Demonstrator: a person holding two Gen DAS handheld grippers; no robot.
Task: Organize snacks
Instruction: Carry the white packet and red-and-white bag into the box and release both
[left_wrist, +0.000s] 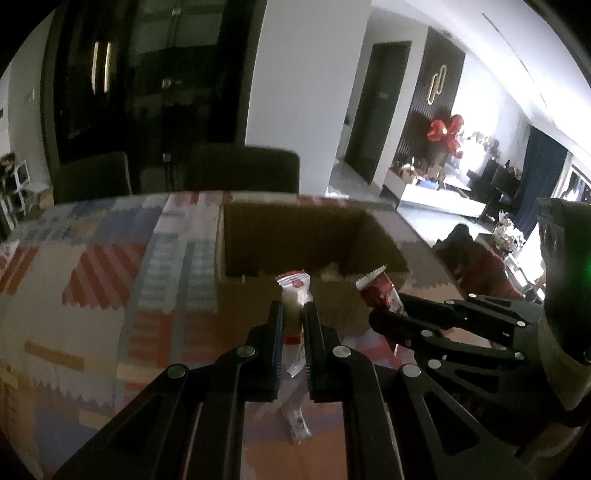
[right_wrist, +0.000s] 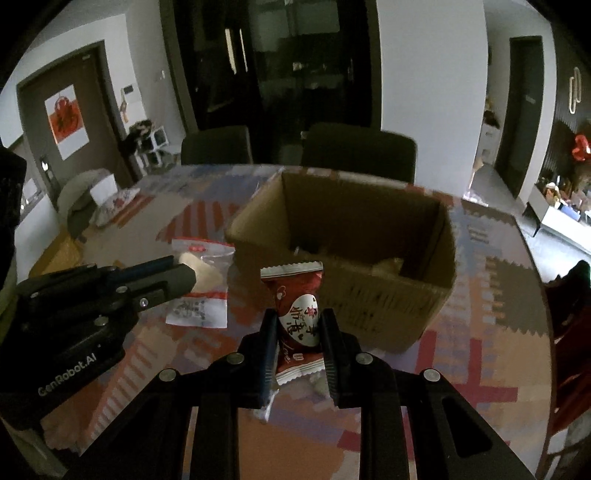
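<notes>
An open cardboard box (left_wrist: 306, 291) (right_wrist: 369, 295) stands on the patterned table, with some snacks inside at its bottom. My left gripper (left_wrist: 293, 314) is shut on a clear-wrapped pale snack (left_wrist: 293, 295), held upright just before the box's near wall; it also shows in the right wrist view (right_wrist: 199, 273). My right gripper (right_wrist: 297, 325) is shut on a dark red snack packet (right_wrist: 295, 314) with a white heart, held upright before the box; it shows in the left wrist view (left_wrist: 380, 291). Another small wrapped snack (left_wrist: 295, 421) lies on the table under my left gripper.
The table wears a patchwork cloth (right_wrist: 480, 295) in red, blue and tan. Two dark chairs (right_wrist: 358, 151) stand at the far edge behind the box. A cushion (right_wrist: 114, 203) lies on a seat at the left. The room opens to the right.
</notes>
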